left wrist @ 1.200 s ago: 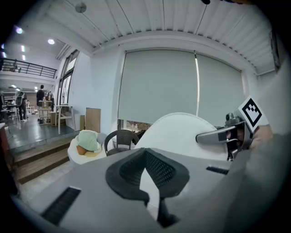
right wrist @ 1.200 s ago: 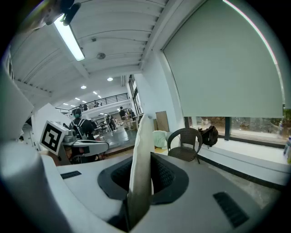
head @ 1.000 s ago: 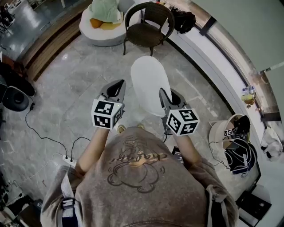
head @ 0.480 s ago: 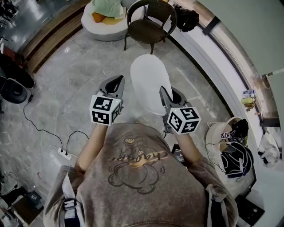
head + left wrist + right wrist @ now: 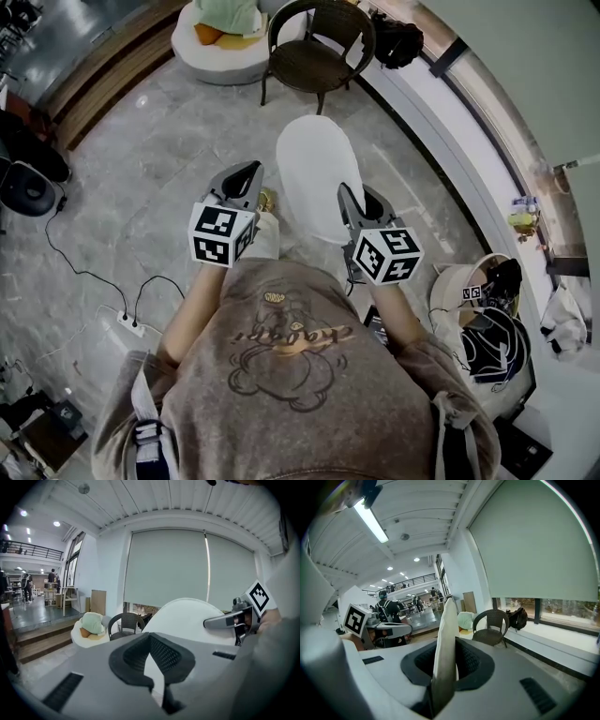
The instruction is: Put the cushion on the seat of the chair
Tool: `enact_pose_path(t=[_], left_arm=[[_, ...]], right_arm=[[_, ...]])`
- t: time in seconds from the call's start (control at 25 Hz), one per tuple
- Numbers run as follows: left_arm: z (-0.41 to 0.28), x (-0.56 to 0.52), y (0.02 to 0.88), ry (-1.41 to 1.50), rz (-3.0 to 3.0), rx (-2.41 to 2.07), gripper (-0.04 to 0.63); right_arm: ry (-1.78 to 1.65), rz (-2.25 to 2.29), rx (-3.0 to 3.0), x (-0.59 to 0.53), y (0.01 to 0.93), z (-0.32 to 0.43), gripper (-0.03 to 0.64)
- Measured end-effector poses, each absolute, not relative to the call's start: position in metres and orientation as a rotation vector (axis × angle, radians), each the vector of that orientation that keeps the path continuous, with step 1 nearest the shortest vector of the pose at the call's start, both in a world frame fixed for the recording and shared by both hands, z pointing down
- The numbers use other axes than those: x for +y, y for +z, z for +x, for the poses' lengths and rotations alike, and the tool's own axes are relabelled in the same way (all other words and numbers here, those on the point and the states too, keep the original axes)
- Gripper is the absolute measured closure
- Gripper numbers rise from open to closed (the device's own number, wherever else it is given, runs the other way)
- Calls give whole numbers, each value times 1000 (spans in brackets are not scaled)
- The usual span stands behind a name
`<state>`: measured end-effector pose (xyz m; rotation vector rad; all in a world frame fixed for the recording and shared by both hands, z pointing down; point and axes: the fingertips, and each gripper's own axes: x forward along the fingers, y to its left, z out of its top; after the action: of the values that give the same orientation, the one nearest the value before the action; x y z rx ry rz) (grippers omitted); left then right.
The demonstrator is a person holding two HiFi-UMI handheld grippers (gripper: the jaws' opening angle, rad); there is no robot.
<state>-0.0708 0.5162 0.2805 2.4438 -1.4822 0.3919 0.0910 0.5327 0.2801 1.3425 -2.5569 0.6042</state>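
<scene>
Over the grey floor, well apart from the chair, the right gripper pinches an edge of the white cushion; the left gripper is empty, jaws barely apart

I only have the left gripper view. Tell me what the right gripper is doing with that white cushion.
Observer: The right gripper is shut on the cushion. The cushion's edge stands upright between the jaws.
Operator: Now check the way to the chair.
Observer: In the head view the chair stands straight ahead. A power strip lies on the floor to the person's left, off that line.
Operator: Report the left gripper against the cushion.
Observer: From above, the left gripper is beside the cushion and apart from it, with floor showing between them.
</scene>
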Motion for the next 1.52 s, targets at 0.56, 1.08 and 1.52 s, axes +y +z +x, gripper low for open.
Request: enact_pose_path(t=[0.56,1.08,1.52], left_arm=[[-63,423,292,408,2461,-1414,591],[-71,315,297,457,2485,-1347,591],[-84,215,306,511,2500,-1266,591]], right_arm=[[609,1377,-2546,444,283,93,548],[646,1434,-2502,344,283,87,548],[696,1470,-2482,251,283,68,548]])
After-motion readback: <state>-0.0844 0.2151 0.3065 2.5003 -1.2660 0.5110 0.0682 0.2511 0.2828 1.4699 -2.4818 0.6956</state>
